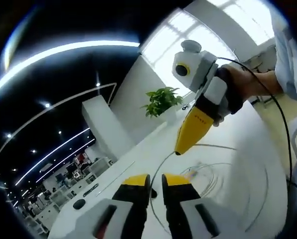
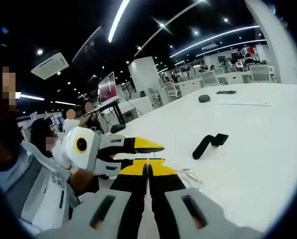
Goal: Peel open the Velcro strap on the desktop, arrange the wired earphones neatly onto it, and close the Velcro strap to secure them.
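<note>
I judge the step in hand to be gathering the earphone cable; the strap does not yet have the earphones on it.

Left tongs [image 1: 156,185]: in the left gripper view the yellow tips stand slightly apart, with a thin dark line between them that I take for the cable [image 1: 161,167]. I cannot tell whether they pinch it or merely sit around it. From there the cable arcs up toward the tip of the right tongs [image 1: 178,151], which hang above and ahead, held by a hand [image 1: 248,87]. Pale loops of more cable [image 1: 213,172] lie on the white table [image 1: 138,149] just right of my left tips.

Right tongs [image 2: 148,167]: in the right gripper view the jaws are pressed together; a fine strand seems to run up from the seam, so they are likely clenched on the cable, though it is too thin to be sure. The left tongs [image 2: 156,147] cross just above them.

Strap [image 2: 208,144]: a dark, bent band lying flat on the table, ahead and right of the right tongs, well apart from the cable. Whether it is already peeled open I cannot tell.

Next move, in my judgement: coil the cable into a tight bundle, then carry it to the strap without letting loops spring loose.
</note>
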The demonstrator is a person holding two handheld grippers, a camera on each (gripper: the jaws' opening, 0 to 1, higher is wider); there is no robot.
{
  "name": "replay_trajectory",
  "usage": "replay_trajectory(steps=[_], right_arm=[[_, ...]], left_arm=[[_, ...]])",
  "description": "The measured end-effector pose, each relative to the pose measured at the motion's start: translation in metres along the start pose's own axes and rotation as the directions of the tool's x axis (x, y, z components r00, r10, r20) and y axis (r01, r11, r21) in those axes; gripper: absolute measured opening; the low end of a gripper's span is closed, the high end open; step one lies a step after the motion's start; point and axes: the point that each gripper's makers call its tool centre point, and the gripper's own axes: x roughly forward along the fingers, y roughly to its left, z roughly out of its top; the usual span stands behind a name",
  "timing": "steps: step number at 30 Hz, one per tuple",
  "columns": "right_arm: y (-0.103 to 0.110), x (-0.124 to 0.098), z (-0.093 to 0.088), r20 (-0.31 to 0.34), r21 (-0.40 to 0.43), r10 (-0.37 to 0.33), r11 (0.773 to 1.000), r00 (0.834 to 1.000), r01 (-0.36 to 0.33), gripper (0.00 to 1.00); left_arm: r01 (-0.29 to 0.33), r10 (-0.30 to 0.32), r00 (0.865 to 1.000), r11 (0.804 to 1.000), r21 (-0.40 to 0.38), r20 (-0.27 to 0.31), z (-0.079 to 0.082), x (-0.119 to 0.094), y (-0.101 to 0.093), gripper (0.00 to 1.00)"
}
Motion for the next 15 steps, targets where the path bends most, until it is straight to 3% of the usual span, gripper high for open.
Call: replay_trajectory(steps=[6, 15], right_arm=[[-0.0006, -0.0002, -0.0019, -0.004, 0.017, 0.006, 1.000, 1.000, -0.006, 0.04], [-0.0020, 0.0002, -0.0036, -0.004, 0.028, 0.013, 1.000, 1.000, -0.013, 0.04]], left_arm=[[-0.012, 0.012, 1.000, 1.000, 0.002, 0.004, -0.0011, -0.0011, 0.0006, 0.07], [-0.010, 0.010, 1.000, 1.000, -0.010, 0.016, -0.0034, -0.0005, -0.0010, 0.06]])
